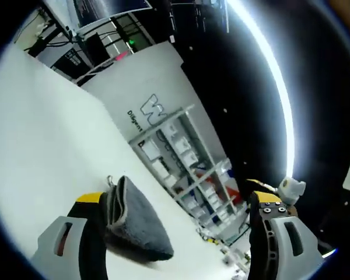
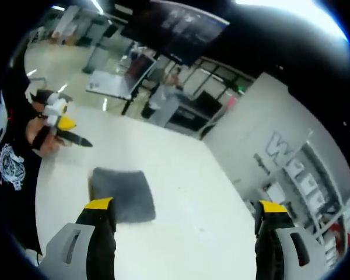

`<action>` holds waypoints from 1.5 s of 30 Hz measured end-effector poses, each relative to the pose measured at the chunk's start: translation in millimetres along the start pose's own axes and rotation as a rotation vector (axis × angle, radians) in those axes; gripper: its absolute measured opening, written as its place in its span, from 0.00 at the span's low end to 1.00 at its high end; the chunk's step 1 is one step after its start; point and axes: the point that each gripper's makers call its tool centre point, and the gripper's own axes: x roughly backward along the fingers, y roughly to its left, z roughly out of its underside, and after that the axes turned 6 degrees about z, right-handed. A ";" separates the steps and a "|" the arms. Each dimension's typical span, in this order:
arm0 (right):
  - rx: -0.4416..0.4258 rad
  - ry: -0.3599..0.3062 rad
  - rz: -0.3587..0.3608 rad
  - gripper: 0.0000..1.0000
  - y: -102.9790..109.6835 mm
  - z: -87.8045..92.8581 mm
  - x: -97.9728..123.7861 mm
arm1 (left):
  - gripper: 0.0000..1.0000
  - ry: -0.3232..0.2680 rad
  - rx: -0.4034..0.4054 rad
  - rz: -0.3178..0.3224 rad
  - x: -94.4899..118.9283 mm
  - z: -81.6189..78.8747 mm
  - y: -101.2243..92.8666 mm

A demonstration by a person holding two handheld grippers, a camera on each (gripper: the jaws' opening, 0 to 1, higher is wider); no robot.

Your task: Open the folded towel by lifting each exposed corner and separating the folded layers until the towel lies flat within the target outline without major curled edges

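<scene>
Grey towel (image 1: 137,219) folded, lying flat on white counter (image 1: 41,146); stacked layers and pale stitched edge visible along one side in left gripper view, small loop tag at a corner. Same towel (image 2: 121,192) in right gripper view: squarish dark pad, well in from counter (image 2: 175,175) edges.

Left tool (image 1: 178,233): jaws spread wide, nothing held. Yellow-tipped jaw right against towel's folded edge, poss. touching; other jaw well apart, off past counter edge. Left tool (image 2: 61,125) also seen in right gripper view from the side, held in a person's hand (image 2: 41,137), beyond the towel; jaw gap not readable from that angle.

Right tool (image 2: 184,230): jaws wide apart, empty, above counter. One jaw tip overlaps towel's near corner in view; contact cannot be told.

Nothing else on counter near towel; no obstruction betw. tools and towel.

Surroundings: white partition wall (image 1: 146,87) w/ logo and lettering behind counter; shelving rack (image 1: 186,163) w/ white bins beside it. Bright strip light (image 1: 274,81) overhead, dark ceiling. Further desks, a monitor (image 2: 114,79) and open floor in background, blurred.
</scene>
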 end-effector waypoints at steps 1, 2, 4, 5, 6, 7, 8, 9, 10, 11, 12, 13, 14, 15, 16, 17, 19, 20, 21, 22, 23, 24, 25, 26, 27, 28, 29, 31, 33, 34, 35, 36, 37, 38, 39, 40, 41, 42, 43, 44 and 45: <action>0.003 0.010 -0.009 1.00 -2.3 -4.2 -1.1 | 1.00 -0.034 0.009 -0.006 0.3 -2.5 -0.3; 0.010 0.016 -0.020 1.00 -4.1 -8.7 -2.2 | 1.00 -0.073 0.020 0.001 -0.1 -5.7 -3.0; 0.033 0.033 -0.047 1.00 -5.9 -16.1 -3.5 | 1.00 -0.073 0.015 0.018 0.5 -2.0 -9.3; 0.041 0.040 -0.053 1.00 -7.6 -19.9 -4.5 | 1.00 -0.072 0.003 0.025 -0.5 -0.9 -12.1; 0.065 0.054 -0.069 1.00 -7.2 -23.8 -5.3 | 1.00 -0.061 -0.014 0.026 -1.0 1.7 -13.2; 0.079 0.061 -0.081 1.00 -6.5 -25.4 -5.6 | 1.00 -0.053 -0.024 0.022 -1.1 4.4 -13.1; 0.098 0.078 -0.106 1.00 -3.3 -26.6 -5.5 | 1.00 -0.051 -0.023 0.019 -0.8 7.0 -11.9; 0.119 0.090 -0.124 1.00 -1.5 -28.7 -6.2 | 1.00 -0.044 -0.025 0.012 -0.6 10.9 -9.9; 0.138 0.098 -0.139 1.00 -0.7 -31.1 -7.3 | 1.00 -0.026 -0.028 0.001 -0.5 16.6 -7.0; 0.144 0.102 -0.145 1.00 0.9 -34.5 -8.7 | 1.00 -0.017 -0.027 -0.008 -0.8 20.6 -4.1; 0.152 0.117 -0.157 1.00 1.5 -36.4 -10.5 | 1.00 -0.012 -0.020 -0.018 -0.8 24.0 -1.6; 0.158 0.128 -0.165 1.00 1.3 -38.8 -13.1 | 1.00 -0.004 -0.012 -0.022 -1.0 27.2 -0.2; 0.170 0.145 -0.176 1.00 1.6 -39.8 -14.6 | 1.00 0.014 -0.009 -0.020 -0.9 31.0 -0.2; 0.186 0.162 -0.187 1.00 1.6 -40.7 -15.9 | 1.00 0.015 -0.007 -0.020 -0.7 32.1 -0.1; 0.195 0.171 -0.196 1.00 1.2 -43.4 -18.1 | 1.00 0.017 -0.002 -0.019 -0.3 32.8 -0.1; 0.197 0.177 -0.201 1.00 0.3 -47.3 -20.9 | 1.00 0.023 0.007 -0.016 -0.3 34.1 -0.4; 0.200 0.186 -0.206 1.00 -1.2 -54.8 -25.9 | 1.00 0.030 0.033 -0.012 -0.3 37.6 0.4; 0.201 0.187 -0.203 1.00 -1.8 -60.5 -29.4 | 1.00 0.041 0.047 -0.015 -0.3 41.6 2.0; 0.202 0.184 -0.203 1.00 -1.7 -63.7 -31.1 | 1.00 0.048 0.057 -0.016 -0.4 44.2 2.7; 0.197 0.171 -0.205 1.00 0.4 -70.8 -34.7 | 1.00 0.062 0.068 -0.018 -0.5 48.3 4.1; 0.194 0.168 -0.209 1.00 2.1 -73.6 -36.3 | 1.00 0.073 0.077 -0.022 -0.7 51.8 5.5; 0.191 0.159 -0.220 1.00 6.9 -78.3 -39.2 | 1.00 0.079 0.084 -0.024 -1.0 54.2 6.9; 0.193 0.157 -0.225 1.00 9.3 -79.8 -40.5 | 1.00 0.085 0.093 -0.028 -1.5 56.2 8.4; 0.200 0.159 -0.230 1.00 11.8 -80.4 -41.7 | 1.00 0.088 0.097 -0.030 -2.0 57.1 9.7; 0.220 0.160 -0.233 1.00 15.8 -81.0 -45.3 | 1.00 0.092 0.106 -0.033 -2.8 58.9 11.4; 0.240 0.169 -0.235 1.00 17.7 -79.5 -48.0 | 1.00 0.099 0.116 -0.043 -4.0 61.0 14.6; 0.255 0.178 -0.238 1.00 19.7 -77.9 -50.0 | 1.00 0.103 0.123 -0.045 -4.9 62.7 16.0; 0.269 0.196 -0.252 1.00 24.2 -74.9 -51.9 | 1.00 0.105 0.126 -0.050 -7.4 64.6 18.9; 0.270 0.198 -0.260 1.00 26.4 -75.1 -53.7 | 1.00 0.108 0.133 -0.065 -11.2 67.3 24.9; 0.269 0.198 -0.262 1.00 26.5 -75.1 -54.3 | 1.00 0.108 0.144 -0.070 -13.0 68.8 27.2; 0.269 0.198 -0.263 1.00 26.9 -74.9 -55.1 | 1.00 0.108 0.147 -0.072 -14.2 69.7 28.3; 0.274 0.202 -0.265 1.00 29.0 -72.0 -57.3 | 1.00 0.108 0.148 -0.074 -17.1 71.3 29.6; 0.278 0.207 -0.268 1.00 30.3 -69.6 -57.8 | 1.00 0.108 0.142 -0.075 -19.8 72.0 29.8; 0.285 0.213 -0.275 1.00 32.9 -65.8 -58.7 | 1.00 0.109 0.129 -0.073 -22.5 72.5 30.0; 0.292 0.218 -0.283 1.00 35.6 -61.4 -60.3 | 1.00 0.109 0.123 -0.073 -24.4 73.5 29.3; 0.299 0.230 -0.289 1.00 38.0 -55.9 -62.1 | 1.00 0.108 0.124 -0.071 -25.5 75.0 27.3; 0.310 0.240 -0.290 1.00 39.3 -50.8 -64.0 | 1.00 0.110 0.126 -0.068 -27.0 76.0 26.2; 0.320 0.248 -0.289 1.00 39.6 -46.5 -65.9 | 1.00 0.114 0.126 -0.070 -27.7 77.0 26.0; 0.324 0.258 -0.290 1.00 39.8 -42.4 -67.3 | 1.00 0.129 0.130 -0.083 -28.2 80.5 28.2; 0.325 0.261 -0.292 1.00 40.2 -40.8 -67.4 | 1.00 0.142 0.142 -0.092 -28.0 83.3 29.6; 0.320 0.263 -0.303 1.00 41.3 -39.4 -66.6 | 1.00 0.144 0.147 -0.094 -27.8 84.4 30.3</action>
